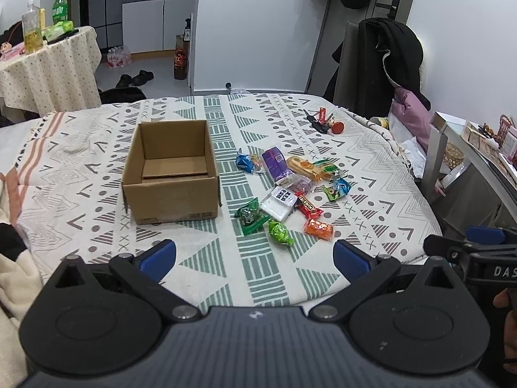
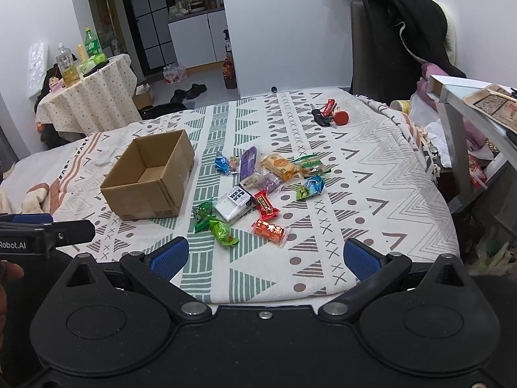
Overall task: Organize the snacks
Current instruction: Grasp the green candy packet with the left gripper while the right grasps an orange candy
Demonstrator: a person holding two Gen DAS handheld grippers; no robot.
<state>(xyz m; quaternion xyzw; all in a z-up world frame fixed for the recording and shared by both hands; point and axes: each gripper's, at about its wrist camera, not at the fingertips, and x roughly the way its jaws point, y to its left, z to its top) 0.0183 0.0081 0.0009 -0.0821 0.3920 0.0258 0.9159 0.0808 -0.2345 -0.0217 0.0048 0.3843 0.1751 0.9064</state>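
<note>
An open cardboard box (image 1: 171, 174) (image 2: 150, 177) stands empty on the patterned cloth. To its right lies a loose pile of several wrapped snacks, among them a purple pack (image 1: 274, 163) (image 2: 248, 161), a white pack (image 1: 278, 202) (image 2: 233, 203), a green candy (image 1: 280, 233) (image 2: 223, 231) and an orange pack (image 1: 318, 229) (image 2: 269, 231). My left gripper (image 1: 255, 257) hovers open near the table's front edge, short of the snacks. My right gripper (image 2: 265, 257) is open too, at the same front edge, with nothing between its fingers.
A bunch of keys with a red tag (image 1: 324, 121) (image 2: 329, 114) lies at the far right of the table (image 1: 371, 174). A chair draped with a black coat (image 1: 394, 55) stands behind. A white shelf (image 2: 465, 103) is close on the right, a small clothed side table (image 1: 48, 64) on the far left.
</note>
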